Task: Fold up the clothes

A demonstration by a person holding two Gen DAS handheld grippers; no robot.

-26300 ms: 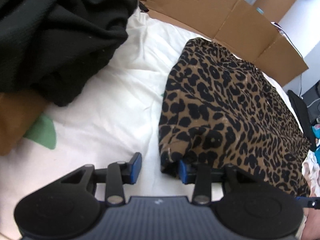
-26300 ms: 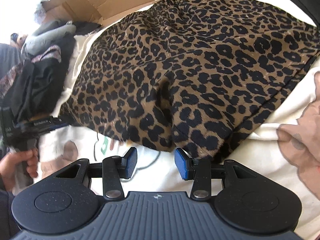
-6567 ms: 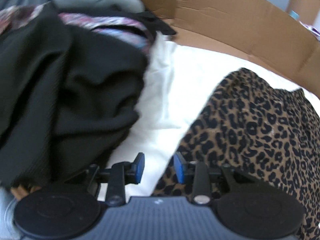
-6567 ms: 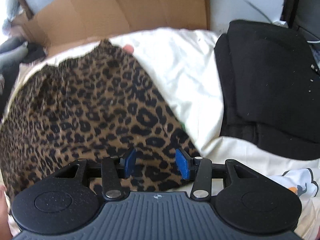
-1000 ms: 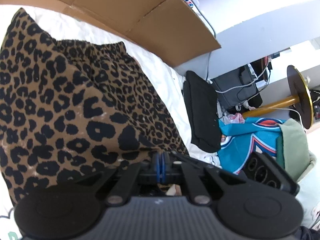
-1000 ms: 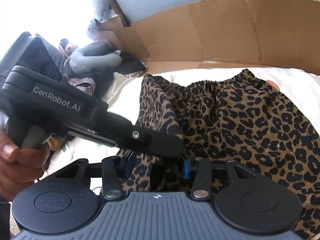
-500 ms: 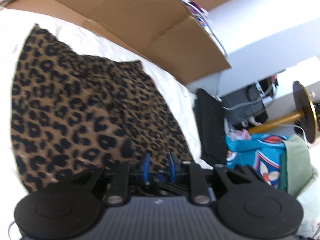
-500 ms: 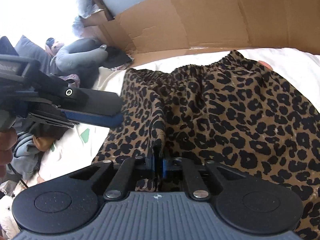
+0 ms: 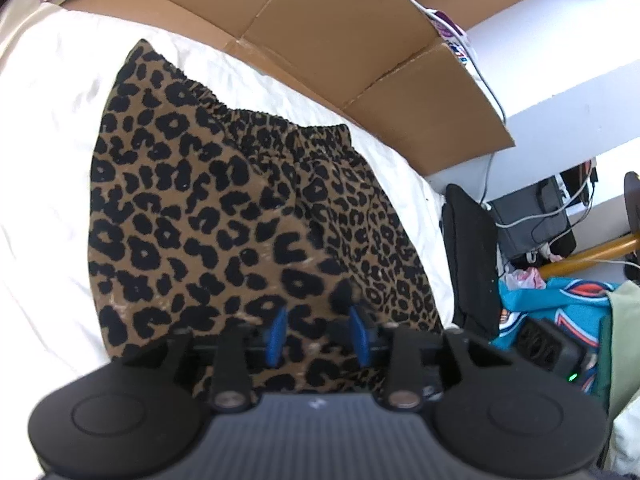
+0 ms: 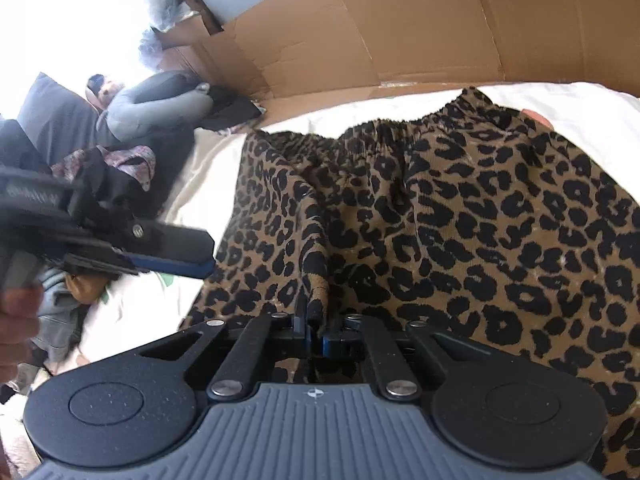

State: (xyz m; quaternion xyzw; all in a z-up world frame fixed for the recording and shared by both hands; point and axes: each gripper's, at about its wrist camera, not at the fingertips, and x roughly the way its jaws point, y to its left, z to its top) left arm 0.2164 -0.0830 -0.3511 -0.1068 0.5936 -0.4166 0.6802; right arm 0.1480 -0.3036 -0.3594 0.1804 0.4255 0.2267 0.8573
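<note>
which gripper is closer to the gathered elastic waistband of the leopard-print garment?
Neither clearly. Right gripper pinches a raised fold of the leopard-print garment; left gripper, jaws opening, hangs over its near edge. The waistband lies beyond both.

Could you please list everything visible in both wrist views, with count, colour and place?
leopard-print garment: one, brown with black spots, spread on the sheet, elastic waistband toward the cardboard.
bed sheet: one, white, under the garment.
cardboard: flattened brown panels, standing behind the bed.
black folded cloth: one, at the bed's edge in the left wrist view.
teal printed fabric: one, beyond that edge.
clothes pile: dark, grey and patterned, beside the sheet.
left gripper: black with blue pads, jaws opening over the garment, not pinching it.
right gripper: black, pinching a raised fold of the garment.
</note>
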